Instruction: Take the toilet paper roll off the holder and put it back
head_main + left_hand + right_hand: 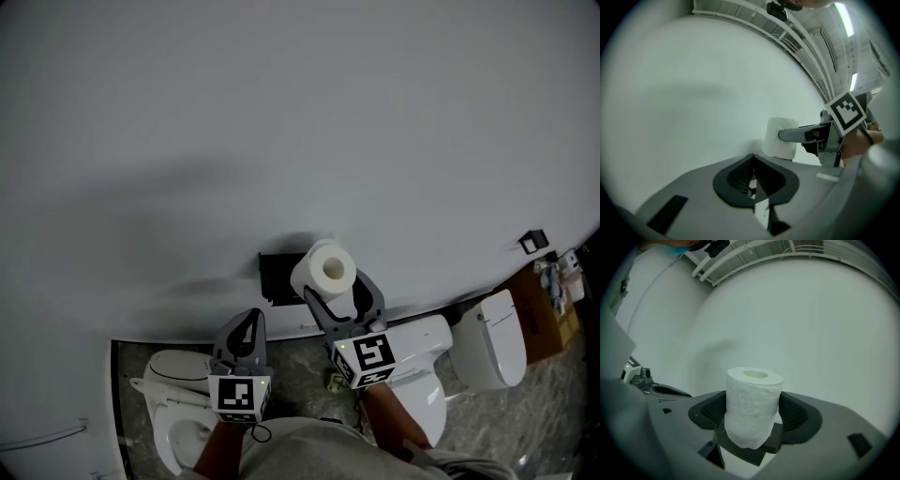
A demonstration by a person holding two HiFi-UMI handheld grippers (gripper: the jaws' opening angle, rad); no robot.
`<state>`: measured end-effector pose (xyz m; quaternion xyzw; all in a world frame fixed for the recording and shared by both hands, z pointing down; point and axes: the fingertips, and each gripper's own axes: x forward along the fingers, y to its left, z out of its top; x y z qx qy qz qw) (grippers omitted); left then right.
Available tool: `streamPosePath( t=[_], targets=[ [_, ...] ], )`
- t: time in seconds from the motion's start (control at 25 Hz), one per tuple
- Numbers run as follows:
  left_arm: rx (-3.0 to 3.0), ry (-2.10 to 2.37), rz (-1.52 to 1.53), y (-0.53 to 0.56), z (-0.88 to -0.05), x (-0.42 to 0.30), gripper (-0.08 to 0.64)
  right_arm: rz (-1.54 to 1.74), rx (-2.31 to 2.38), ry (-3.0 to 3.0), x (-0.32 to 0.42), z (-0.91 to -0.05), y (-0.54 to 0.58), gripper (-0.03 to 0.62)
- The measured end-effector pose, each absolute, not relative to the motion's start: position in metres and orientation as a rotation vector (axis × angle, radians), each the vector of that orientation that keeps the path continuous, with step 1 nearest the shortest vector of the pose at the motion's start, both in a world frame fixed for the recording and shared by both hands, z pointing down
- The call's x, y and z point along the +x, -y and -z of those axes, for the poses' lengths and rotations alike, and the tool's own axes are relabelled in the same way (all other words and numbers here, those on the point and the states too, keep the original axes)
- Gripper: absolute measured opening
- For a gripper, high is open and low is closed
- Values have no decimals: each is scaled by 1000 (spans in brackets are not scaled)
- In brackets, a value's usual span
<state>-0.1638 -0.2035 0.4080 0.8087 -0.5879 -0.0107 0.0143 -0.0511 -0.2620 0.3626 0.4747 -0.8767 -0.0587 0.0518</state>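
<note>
Inside right claw (753, 422), clamped toilet roll (752, 401)

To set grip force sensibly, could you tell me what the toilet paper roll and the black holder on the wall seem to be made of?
The toilet paper roll: soft white tissue, matte and embossed, wound on a paler, probably cardboard core. The holder: black, matte, flat-sided; likely painted metal or plastic, I cannot tell which.

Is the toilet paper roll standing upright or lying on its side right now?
Upright: the roll stands on end between the right gripper's jaws, hollow core facing up.
</note>
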Motion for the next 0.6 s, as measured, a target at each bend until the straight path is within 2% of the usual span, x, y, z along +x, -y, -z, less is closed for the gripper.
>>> streamPosePath(
  t=[0.32, 0.6],
  targets=[
    [2559, 1783, 7, 180, -407, -118, 12, 204, 1447, 2680, -11, -360, 217, 336],
    [2527, 1798, 11, 175, -408, -116, 12, 167, 1467, 2677, -1, -366, 212, 336]
  ],
)
